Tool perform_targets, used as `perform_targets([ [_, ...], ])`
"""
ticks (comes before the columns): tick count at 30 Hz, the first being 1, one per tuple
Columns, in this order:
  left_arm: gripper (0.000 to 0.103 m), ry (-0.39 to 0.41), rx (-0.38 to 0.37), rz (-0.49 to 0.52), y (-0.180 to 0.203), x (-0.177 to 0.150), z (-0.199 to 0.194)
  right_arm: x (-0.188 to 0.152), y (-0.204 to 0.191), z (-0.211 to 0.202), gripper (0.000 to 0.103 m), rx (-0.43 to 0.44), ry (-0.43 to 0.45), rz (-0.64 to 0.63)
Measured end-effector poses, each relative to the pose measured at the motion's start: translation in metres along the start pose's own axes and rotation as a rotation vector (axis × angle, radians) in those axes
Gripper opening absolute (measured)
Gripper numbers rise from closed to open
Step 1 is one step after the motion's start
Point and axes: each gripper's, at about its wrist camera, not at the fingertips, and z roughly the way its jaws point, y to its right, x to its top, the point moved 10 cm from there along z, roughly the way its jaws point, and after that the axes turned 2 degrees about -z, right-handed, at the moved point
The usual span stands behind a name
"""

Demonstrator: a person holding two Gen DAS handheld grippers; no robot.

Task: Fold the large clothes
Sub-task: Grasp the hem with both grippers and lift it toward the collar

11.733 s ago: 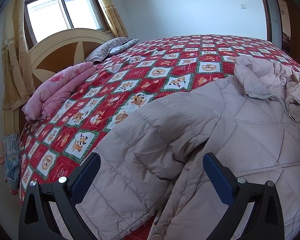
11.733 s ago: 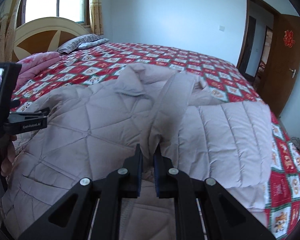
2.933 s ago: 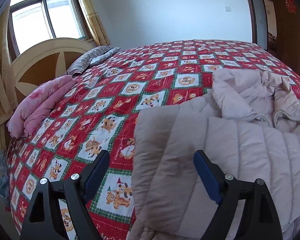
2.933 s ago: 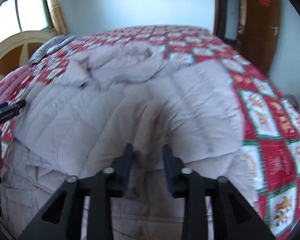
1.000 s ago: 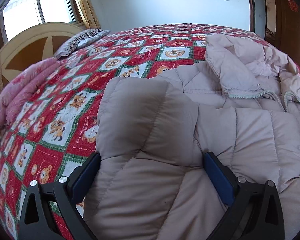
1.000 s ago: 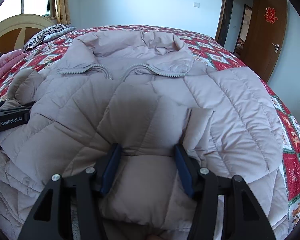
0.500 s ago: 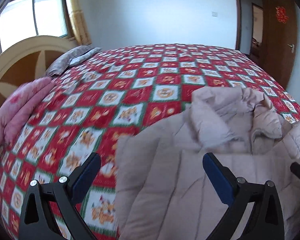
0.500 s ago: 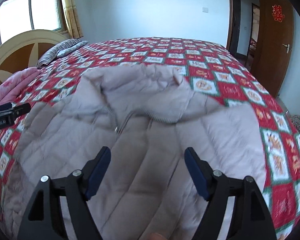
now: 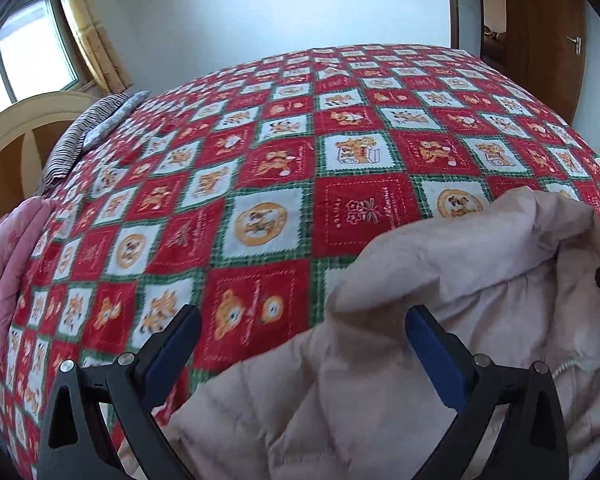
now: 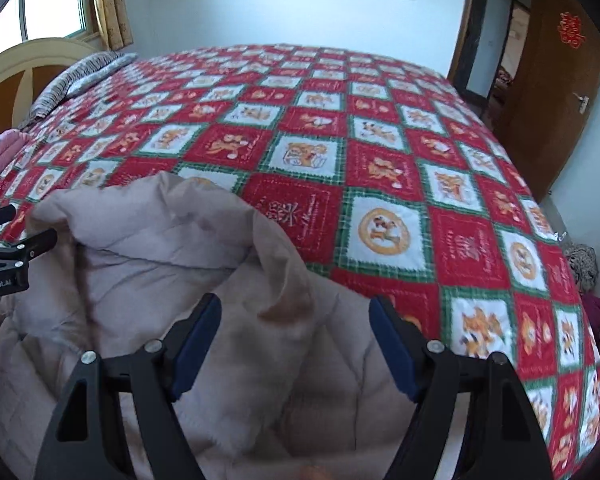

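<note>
We judge the puffy jacket (image 9: 440,360) light, soft and slippery, best pinched at a quilted seam or the hem (loose filling slips out). It lies on the bed (image 9: 260,184) at five o'clock in the left view, seven in the right, collar toward twelve, long axis toward us. Left tongs (image 9: 300,352) and right tongs (image 10: 296,340) are both spread, holding nothing.
</note>
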Motion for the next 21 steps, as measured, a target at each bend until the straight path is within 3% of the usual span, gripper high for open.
perform_targets([
  [2, 0.102, -0.004, -0.004, 0.014, 0.004, 0.003, 0.008, 0.005, 0.001, 0.012, 0.076, 0.001, -0.015, -0.022],
  [3, 0.101, 0.000, -0.006, 0.022, 0.006, 0.004, 0.010, 0.007, 0.000, 0.018, 0.061, 0.004, -0.021, -0.036],
  [4, 0.088, 0.008, -0.009, 0.031, 0.008, 0.005, 0.011, 0.008, -0.001, 0.021, 0.050, 0.012, -0.028, -0.045],
  [5, 0.076, 0.010, -0.014, 0.043, 0.010, 0.006, 0.012, 0.008, -0.002, 0.024, 0.027, 0.023, -0.038, -0.054],
  [6, 0.049, -0.005, -0.042, 0.061, 0.015, 0.004, 0.014, 0.008, -0.003, 0.024, 0.015, 0.031, -0.042, -0.062],
  [7, 0.021, -0.021, -0.078, 0.066, 0.019, 0.002, 0.015, 0.008, -0.004, 0.021, 0.013, 0.034, -0.032, -0.072],
  [8, 0.012, -0.029, -0.106, 0.067, 0.021, 0.002, 0.014, 0.010, -0.005, 0.019, 0.009, 0.028, -0.021, -0.084],
  [16, 0.003, 0.081, -0.122, 0.089, 0.015, -0.001, -0.037, 0.002, 0.001, -0.030, 0.004, -0.005, 0.082, -0.113],
  [21, 0.003, 0.070, -0.119, 0.126, 0.010, -0.029, -0.043, -0.024, 0.005, -0.030, 0.004, -0.024, 0.046, -0.134],
])
